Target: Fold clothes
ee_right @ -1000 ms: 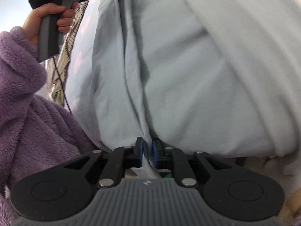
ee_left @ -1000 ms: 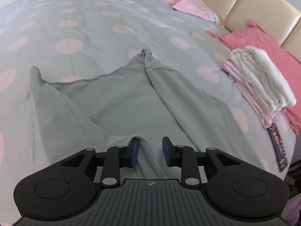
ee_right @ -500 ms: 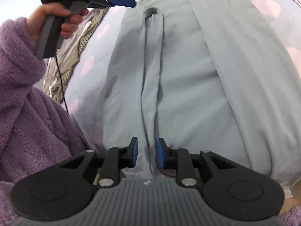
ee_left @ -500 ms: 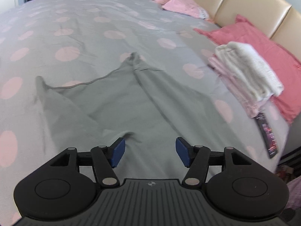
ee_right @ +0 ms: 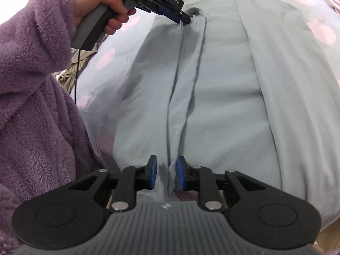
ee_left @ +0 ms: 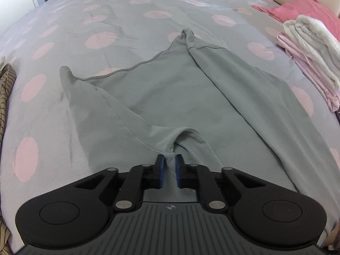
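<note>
A grey garment lies spread on the spotted bed cover. My left gripper points down at the garment's near edge. Its jaws are closing, and the blue pads pinch a raised fold of grey cloth. In the right wrist view the garment fills the frame. The left gripper bites the far end of a long ridge of cloth. My right gripper is shut on the near end of that ridge, with bunched cloth between its pads.
Folded white and pink laundry is stacked at the right, in front of a pink pillow. A striped brown cloth lies at the left edge. A person's purple fleece sleeve and hand hold the left gripper.
The left jaws let go, spread wide, then closed again on a fold at the garment's edge. The right gripper rose and rolled while still holding the cloth.
</note>
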### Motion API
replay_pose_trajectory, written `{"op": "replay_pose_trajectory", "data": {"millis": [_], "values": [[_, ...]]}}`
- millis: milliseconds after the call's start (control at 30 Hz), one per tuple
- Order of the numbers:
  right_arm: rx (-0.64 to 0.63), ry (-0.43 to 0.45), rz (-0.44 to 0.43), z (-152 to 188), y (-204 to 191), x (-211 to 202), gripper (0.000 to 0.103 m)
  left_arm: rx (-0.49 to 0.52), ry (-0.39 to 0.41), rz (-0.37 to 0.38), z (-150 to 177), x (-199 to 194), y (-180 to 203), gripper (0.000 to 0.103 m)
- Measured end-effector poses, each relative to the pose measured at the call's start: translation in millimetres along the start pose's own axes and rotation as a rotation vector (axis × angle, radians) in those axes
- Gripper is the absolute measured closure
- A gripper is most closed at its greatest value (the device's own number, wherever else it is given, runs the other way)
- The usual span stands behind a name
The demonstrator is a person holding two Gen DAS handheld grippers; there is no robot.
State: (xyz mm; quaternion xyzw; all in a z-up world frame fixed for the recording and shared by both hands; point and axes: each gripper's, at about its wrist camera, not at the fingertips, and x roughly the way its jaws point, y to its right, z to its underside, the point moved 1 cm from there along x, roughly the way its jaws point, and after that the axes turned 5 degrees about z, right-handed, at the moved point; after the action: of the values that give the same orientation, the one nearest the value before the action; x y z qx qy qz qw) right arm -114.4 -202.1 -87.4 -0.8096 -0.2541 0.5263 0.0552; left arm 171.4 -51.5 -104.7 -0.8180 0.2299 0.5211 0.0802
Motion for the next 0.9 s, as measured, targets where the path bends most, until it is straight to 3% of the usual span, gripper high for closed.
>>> {"op": "replay_pose_trajectory", "data": {"millis": [133, 367, 433, 467, 567, 667, 767, 900], "values": [[-0.037, 0.052, -0.033, -4, -6, -9, 0.079, -0.026, 0.021, 0.031, 1, -16, -7, 0.100], [-0.090, -0.031, 0.044, 0, -9, 19, 0.080, -0.118, 0.087, 0.117, -7, -52, -22, 0.101], [-0.078, -0.053, 0.019, 2, -5, 18, 0.094, -0.130, 0.099, 0.130, -9, -55, -23, 0.101], [-0.063, -0.059, -0.006, 3, -4, 17, 0.101, -0.129, 0.102, 0.131, -10, -55, -23, 0.101], [-0.007, -0.064, -0.099, 5, -1, 10, 0.101, -0.116, 0.115, 0.133, -11, -54, -16, 0.102], [0.171, -0.025, -0.314, 6, 16, -5, 0.102, -0.096, 0.116, 0.137, -15, -51, -10, 0.102], [0.160, -0.052, -0.141, 8, 27, -4, 0.102, -0.087, 0.095, 0.124, -18, -38, -6, 0.102], [0.193, -0.101, -0.089, 16, 39, 5, 0.102, -0.043, 0.075, 0.113, -19, -16, 5, 0.102]]}}
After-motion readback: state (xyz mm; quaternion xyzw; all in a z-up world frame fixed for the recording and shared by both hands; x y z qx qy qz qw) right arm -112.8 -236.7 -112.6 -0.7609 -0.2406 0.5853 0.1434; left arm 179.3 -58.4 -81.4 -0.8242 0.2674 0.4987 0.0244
